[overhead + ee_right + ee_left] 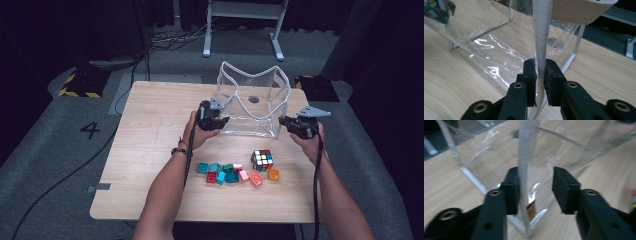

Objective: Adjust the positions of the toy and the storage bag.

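A clear plastic bag (255, 107) with white-trimmed edges stands open on the wooden table (150, 125). My left gripper (223, 120) is at the bag's left edge. In the left gripper view its jaws (535, 192) stand apart around the white edge strip (525, 157). The strip lies against one pad, and a gap separates it from the other. My right gripper (283, 120) is at the bag's right edge. In the right gripper view it (539, 75) is shut on the white edge strip (541, 30), with both pads pressed on it.
A colour puzzle cube (262, 160) and several plastic bricks (235, 173) in teal, red, pink and orange lie on the table in front of the bag. The left half of the tabletop is bare wood. A metal stand (243, 27) is on the floor behind the table.
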### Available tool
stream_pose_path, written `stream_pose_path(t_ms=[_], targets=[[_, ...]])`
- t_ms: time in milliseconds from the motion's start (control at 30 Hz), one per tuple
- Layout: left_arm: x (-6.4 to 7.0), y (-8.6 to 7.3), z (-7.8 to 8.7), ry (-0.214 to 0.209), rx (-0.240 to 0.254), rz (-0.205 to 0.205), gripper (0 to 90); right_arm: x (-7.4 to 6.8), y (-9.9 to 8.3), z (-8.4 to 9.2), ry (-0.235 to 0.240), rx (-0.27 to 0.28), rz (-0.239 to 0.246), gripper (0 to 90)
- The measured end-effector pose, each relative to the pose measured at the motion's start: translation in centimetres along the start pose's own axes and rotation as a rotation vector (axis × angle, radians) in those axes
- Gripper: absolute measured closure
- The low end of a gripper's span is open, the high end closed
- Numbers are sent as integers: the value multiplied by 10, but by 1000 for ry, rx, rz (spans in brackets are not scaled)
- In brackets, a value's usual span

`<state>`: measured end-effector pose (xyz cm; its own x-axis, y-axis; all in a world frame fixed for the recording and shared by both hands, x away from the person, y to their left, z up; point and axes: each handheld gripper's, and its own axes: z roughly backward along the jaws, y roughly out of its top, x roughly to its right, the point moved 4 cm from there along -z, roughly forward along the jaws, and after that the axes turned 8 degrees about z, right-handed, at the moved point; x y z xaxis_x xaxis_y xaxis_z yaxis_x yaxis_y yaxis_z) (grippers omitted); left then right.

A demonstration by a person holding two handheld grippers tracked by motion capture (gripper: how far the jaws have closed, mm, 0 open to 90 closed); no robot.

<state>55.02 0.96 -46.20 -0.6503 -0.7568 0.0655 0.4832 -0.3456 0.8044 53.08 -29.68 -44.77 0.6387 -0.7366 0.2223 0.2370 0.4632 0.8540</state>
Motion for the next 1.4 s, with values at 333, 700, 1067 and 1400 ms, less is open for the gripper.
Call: stream_pose_path(t_ms=[333,700,1067,1400], targets=[[-5,-2,4,-7,12,-23,870,-2,0,-1,15,6,-3,873],[-16,-20,36,-29,35,-2,873,-18,3,2,77,21,-1,877],[-13,-55,71,-56,66,1,873,-46,6,8,144,45,31,877],[-8,-75,96,-53,77,-15,873,-67,6,17,221,58,58,877]])
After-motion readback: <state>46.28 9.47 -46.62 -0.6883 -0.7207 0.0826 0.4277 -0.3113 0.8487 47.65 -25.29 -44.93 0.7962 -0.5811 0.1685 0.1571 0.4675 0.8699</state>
